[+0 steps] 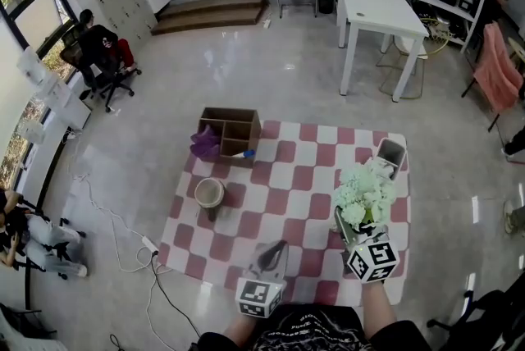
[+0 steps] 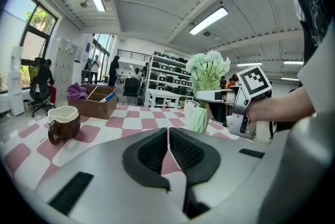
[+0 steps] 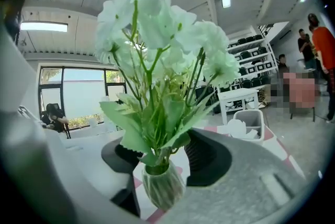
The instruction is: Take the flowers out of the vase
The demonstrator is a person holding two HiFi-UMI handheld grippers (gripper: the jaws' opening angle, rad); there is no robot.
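Right claw (image 3: 165, 157) is gaping around the flowers (image 3: 157, 34), unclamped; it should be closing on stems above the vase (image 3: 163, 191).

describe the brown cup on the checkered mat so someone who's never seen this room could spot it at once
On the pink and white checkered mat, find the brown wooden divided box at the far left corner. Just nearer than it stands the round brown cup with a cream rim, the only small dark round thing, far from the pale green flowers at the right.
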